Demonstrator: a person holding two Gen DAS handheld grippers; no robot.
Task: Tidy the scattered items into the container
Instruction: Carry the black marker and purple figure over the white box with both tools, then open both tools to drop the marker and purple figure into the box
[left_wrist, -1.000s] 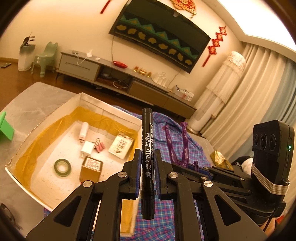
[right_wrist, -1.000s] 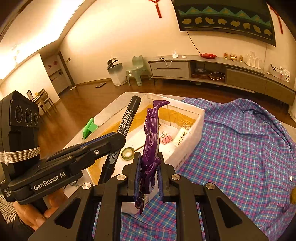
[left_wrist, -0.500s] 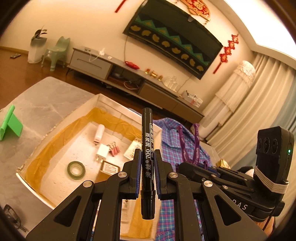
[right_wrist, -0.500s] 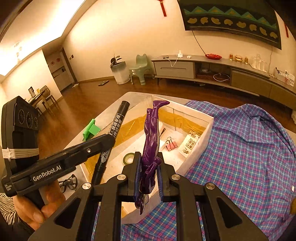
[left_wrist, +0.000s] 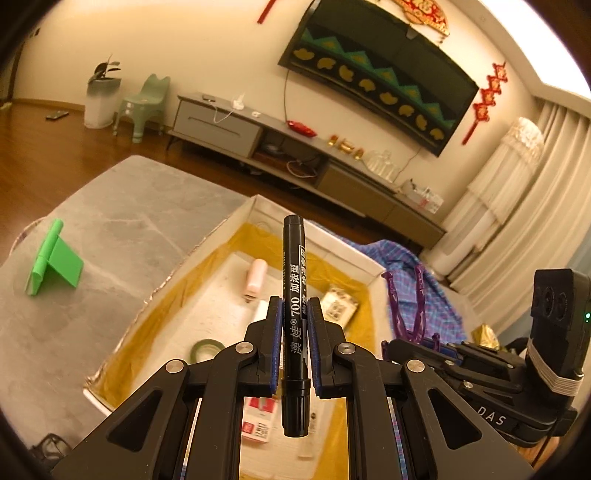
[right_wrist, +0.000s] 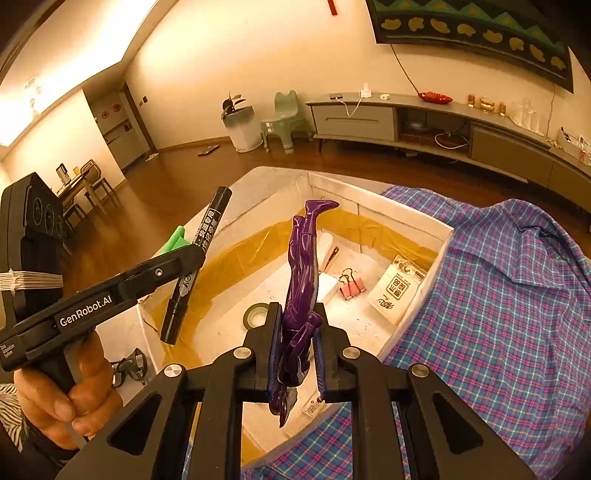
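Over the white box (right_wrist: 417, 314) two hand-held grippers hang, one thing clamped in each. The left hand-held gripper (left_wrist: 295, 332) is closed on one black marker (left_wrist: 294, 295), a smooth round barrel with white printed lettering, standing upright between the blue-padded fingers. The right hand-held gripper (right_wrist: 295, 343) is closed on one glossy purple figurine (right_wrist: 301, 280), a moulded plastic body held head down with its booted legs pointing up.

Inside the box, whose walls are lined with shiny amber tape, I count one green tape roll (right_wrist: 255, 315), one pink binder clip (right_wrist: 351, 286), one cream printed packet (right_wrist: 397, 291), one pale pink cylinder (left_wrist: 256, 278) and one red-and-white printed card (left_wrist: 258, 421). A white blocky item sits behind the figurine in the right wrist view, mostly hidden, and I cannot tell what it is. The card is partly covered by the left gripper's frame, and the box floor in the left wrist view is blurred.

One green folded stand (left_wrist: 51, 260) rests on the grey marbled tabletop (left_wrist: 122, 214), well apart from the box. One blue and pink plaid shirt (right_wrist: 498, 295), soft and creased, lies against the box's right wall. A pair of glasses (right_wrist: 127, 365) lies by the box's near left corner, half hidden by the person's hand.
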